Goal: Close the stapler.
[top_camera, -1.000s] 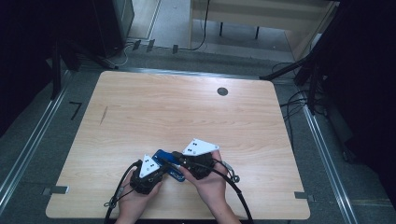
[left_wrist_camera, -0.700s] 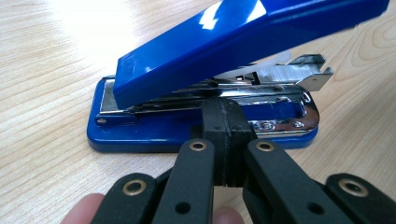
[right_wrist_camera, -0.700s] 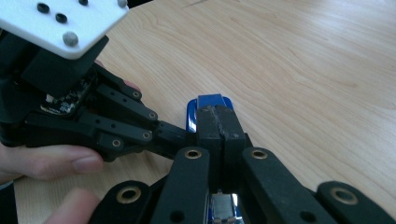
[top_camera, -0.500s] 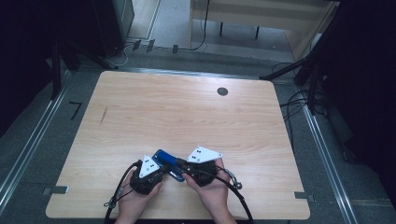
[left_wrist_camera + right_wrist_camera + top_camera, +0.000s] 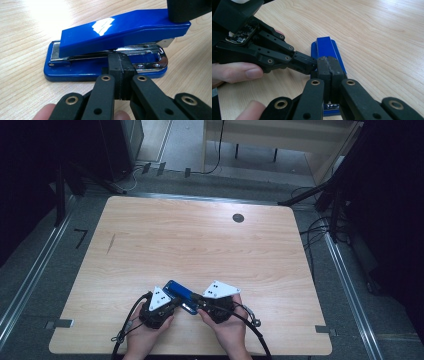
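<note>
A blue stapler (image 5: 181, 295) with a chrome magazine lies flat on the wooden table (image 5: 200, 245), near its front edge. My left gripper (image 5: 175, 304) is shut with nothing between its jaws. In the left gripper view its tips (image 5: 121, 62) touch the stapler (image 5: 120, 30) at the side, against the magazine under the top arm. My right gripper (image 5: 196, 306) is also shut and empty. Its tips (image 5: 328, 65) rest on top of the stapler (image 5: 324, 45) near the front end. The left gripper (image 5: 310, 63) meets them from the left there. A hand holds each gripper.
A round black grommet (image 5: 238, 218) sits at the table's far right, and a short dark mark (image 5: 111, 243) at the left. Cables trail from both grippers over the front edge. Metal rails (image 5: 30, 280) run along the floor on both sides.
The right gripper has drawn slightly back toward the table's front edge, staying on the stapler. The left gripper and the stapler have hardly moved.
</note>
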Demonstrator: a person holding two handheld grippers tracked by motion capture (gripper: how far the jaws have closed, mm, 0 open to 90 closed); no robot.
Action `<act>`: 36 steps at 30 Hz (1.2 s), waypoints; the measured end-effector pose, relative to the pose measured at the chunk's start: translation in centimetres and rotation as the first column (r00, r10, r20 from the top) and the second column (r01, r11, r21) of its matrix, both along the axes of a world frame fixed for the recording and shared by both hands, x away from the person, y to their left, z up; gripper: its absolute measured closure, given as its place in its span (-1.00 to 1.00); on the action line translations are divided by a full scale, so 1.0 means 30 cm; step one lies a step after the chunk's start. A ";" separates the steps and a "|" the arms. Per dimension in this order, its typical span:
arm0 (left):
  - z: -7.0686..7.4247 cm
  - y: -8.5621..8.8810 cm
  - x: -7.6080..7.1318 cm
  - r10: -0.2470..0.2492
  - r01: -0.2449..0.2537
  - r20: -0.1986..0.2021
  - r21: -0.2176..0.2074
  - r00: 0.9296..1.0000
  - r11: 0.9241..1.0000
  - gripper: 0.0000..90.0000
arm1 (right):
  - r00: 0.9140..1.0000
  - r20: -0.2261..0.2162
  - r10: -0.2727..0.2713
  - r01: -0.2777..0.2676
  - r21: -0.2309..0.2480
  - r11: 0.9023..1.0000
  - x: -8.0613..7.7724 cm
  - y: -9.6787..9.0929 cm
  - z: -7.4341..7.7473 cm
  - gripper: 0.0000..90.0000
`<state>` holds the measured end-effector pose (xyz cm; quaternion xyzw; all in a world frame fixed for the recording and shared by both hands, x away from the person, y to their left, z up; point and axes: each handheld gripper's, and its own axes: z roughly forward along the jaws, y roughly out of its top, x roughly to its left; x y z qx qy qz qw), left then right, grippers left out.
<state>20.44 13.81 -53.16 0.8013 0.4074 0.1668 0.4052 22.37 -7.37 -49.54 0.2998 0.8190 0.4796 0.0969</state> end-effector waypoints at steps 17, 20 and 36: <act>0.000 -0.001 -0.003 -0.004 0.004 0.000 0.000 1.000 1.000 1.00 | 1.000 -0.008 -0.007 0.007 0.023 1.000 -0.019 -0.005 -0.032 1.00; 0.000 -0.001 -0.003 -0.006 0.006 0.000 0.004 1.000 1.000 1.00 | 1.000 -0.003 -0.015 0.015 0.034 0.999 -0.026 -0.009 -0.043 1.00; 0.000 0.005 -0.005 -0.016 0.016 -0.007 -0.012 1.000 1.000 1.00 | 0.998 0.001 -0.058 0.058 0.033 0.998 -0.038 -0.007 -0.046 1.00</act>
